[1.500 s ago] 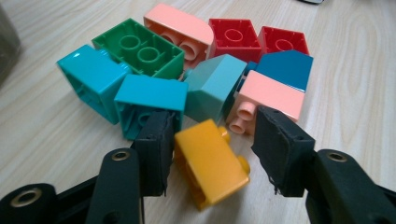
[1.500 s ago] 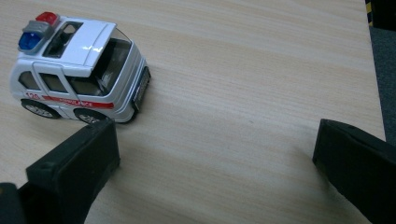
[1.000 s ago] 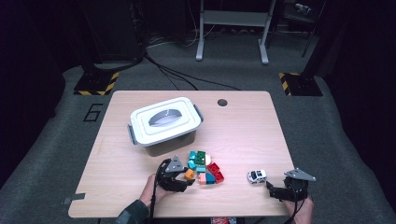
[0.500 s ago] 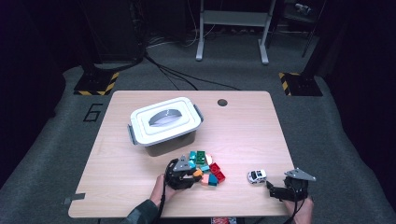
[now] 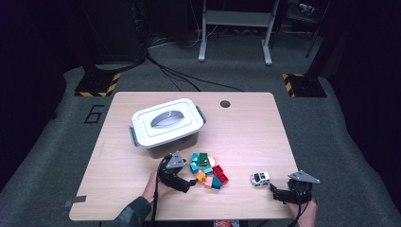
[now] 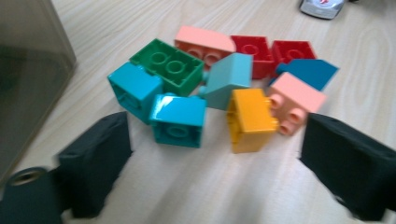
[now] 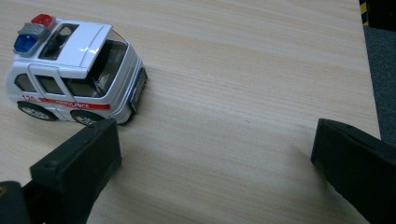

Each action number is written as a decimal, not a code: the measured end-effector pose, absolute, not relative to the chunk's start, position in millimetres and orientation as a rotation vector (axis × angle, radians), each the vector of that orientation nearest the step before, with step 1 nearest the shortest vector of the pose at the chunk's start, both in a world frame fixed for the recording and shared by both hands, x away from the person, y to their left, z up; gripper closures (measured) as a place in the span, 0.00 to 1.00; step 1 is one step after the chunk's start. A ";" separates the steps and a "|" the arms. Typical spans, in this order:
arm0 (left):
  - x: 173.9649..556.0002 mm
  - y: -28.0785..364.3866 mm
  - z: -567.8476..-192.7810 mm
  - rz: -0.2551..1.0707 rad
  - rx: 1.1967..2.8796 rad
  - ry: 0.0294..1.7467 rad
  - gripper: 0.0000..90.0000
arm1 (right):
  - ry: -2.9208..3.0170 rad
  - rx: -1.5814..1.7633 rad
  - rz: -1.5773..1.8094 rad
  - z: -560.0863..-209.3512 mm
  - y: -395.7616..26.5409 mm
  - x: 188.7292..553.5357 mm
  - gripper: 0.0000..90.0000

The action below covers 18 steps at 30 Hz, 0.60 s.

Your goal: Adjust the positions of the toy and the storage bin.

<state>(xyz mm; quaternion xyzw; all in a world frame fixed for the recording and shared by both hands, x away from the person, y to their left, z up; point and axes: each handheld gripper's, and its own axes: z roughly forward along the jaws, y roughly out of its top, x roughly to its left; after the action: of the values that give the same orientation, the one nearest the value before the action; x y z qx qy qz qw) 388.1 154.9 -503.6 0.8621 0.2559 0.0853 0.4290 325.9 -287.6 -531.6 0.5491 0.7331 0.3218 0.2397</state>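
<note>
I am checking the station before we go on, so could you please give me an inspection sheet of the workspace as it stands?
Surface: wooden table, with a round hole near the far edge.
Job's things: pile of toy bricks, loose on the table; orange brick nearest the jaws.
Clutter: lidded box, closed; toy ambulance, on its wheels.
Grippers: left gripper open, jaws just opened, nothing between them; right gripper open, beside the ambulance.
Cables: black cables on the floor beyond the table.
Surroundings: grey floor, metal stand, hazard-striped bases.
</note>
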 end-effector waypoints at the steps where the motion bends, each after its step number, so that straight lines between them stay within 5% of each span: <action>1: 390.4 153.7 -504.6 0.212 2.161 0.631 0.05 | 2.007 1.503 0.881 -531.6 -287.6 325.9 0.01; 18: 407.2 107.3 -519.5 0.144 2.186 0.539 0.11 | 2.009 1.501 0.882 -531.6 -287.7 325.9 0.01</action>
<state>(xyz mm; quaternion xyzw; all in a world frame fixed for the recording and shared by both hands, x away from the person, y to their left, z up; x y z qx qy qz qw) 407.2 107.3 -519.5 0.8755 0.2160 0.0579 0.4284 325.9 -287.7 -531.6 0.5481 0.7338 0.3222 0.2392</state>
